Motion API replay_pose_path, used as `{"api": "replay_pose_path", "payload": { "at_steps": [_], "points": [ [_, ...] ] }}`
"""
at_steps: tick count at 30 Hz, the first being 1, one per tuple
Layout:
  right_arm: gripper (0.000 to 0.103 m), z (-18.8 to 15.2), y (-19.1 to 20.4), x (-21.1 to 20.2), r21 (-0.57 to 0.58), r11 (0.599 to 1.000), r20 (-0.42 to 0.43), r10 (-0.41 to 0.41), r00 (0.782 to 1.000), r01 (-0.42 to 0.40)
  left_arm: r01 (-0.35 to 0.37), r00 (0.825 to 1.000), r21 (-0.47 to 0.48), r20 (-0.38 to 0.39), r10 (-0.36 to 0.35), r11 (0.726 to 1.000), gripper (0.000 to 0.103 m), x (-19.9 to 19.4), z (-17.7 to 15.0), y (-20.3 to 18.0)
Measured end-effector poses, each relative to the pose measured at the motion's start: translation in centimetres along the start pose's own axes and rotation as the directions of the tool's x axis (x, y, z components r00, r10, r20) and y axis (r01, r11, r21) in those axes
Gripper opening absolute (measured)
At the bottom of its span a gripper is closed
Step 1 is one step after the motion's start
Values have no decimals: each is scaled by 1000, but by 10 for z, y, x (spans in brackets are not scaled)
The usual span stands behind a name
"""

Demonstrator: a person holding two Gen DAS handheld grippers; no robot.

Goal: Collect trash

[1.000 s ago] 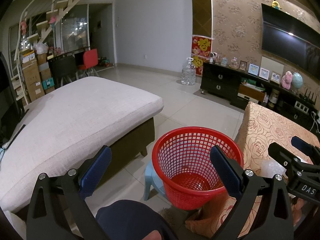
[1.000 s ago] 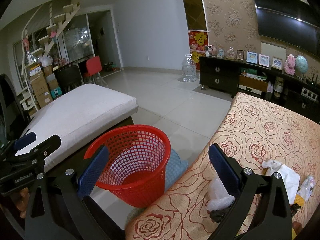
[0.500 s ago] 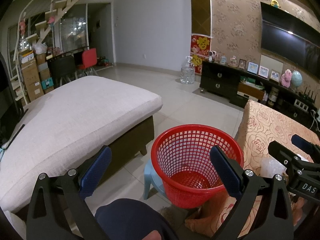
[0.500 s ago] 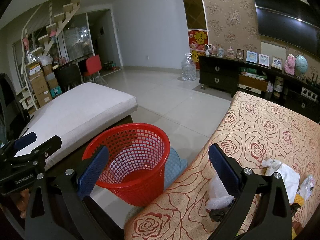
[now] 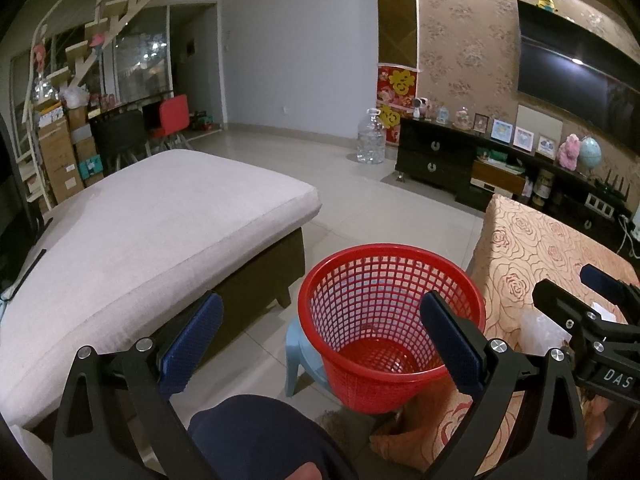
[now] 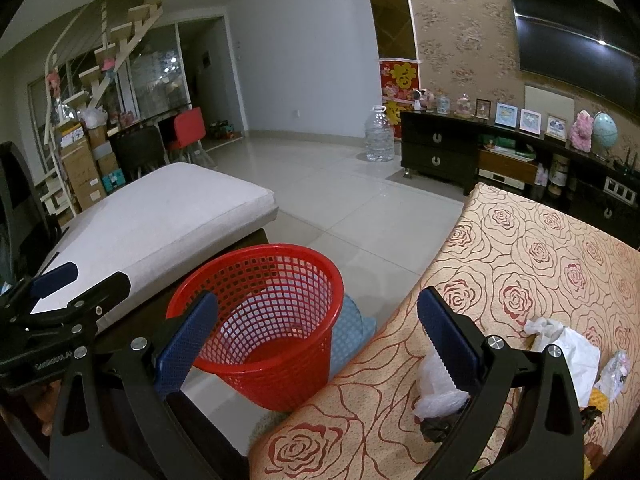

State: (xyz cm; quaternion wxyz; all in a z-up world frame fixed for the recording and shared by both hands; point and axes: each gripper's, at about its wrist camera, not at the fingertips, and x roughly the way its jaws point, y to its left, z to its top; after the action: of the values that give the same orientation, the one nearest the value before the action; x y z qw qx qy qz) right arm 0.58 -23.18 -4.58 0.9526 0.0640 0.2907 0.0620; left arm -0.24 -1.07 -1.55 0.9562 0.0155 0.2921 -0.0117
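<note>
**Mia:** Where is the trash?

**Ben:** It lies on the table with the rose cloth (image 6: 520, 264). There is a crumpled white tissue (image 6: 568, 344), a clear plastic bag (image 6: 434, 384) just beside the right gripper (image 6: 320, 332), and a small clear wrapper (image 6: 614, 368) near the edge of the view. Something dark sits under the bag, but I cannot tell what it is.

**Mia:** And where does it go?

**Ben:** Into the red basket (image 5: 392, 320). It stands on a little blue stool (image 5: 300, 360), between the table and the grey sofa (image 5: 152, 224). The basket looks empty.

**Mia:** Are the grippers holding anything?

**Ben:** No. The right one is spread wide with nothing in it. The left gripper (image 5: 324, 344) is spread wide too, and it points at the basket.

**Mia:** So which step is this?

**Ben:** I think it is the very start. Nothing is picked up yet.

**Mia:** What comes next?

**Ben:** I think the right gripper should go down over the plastic bag, since that is closest. Then it should squeeze softly, because the bag is thin and floppy. After that it can carry the bag over the basket and let go.
</note>
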Motion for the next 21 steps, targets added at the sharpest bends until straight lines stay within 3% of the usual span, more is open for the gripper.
{"api": "replay_pose_path", "payload": {
  "at_steps": [21],
  "points": [
    [97, -1, -13, -14, 17, 998, -12, -62, 998, 62, 34, 999, 8, -15, -33, 999, 95, 8, -10, -10]
  ]
}}
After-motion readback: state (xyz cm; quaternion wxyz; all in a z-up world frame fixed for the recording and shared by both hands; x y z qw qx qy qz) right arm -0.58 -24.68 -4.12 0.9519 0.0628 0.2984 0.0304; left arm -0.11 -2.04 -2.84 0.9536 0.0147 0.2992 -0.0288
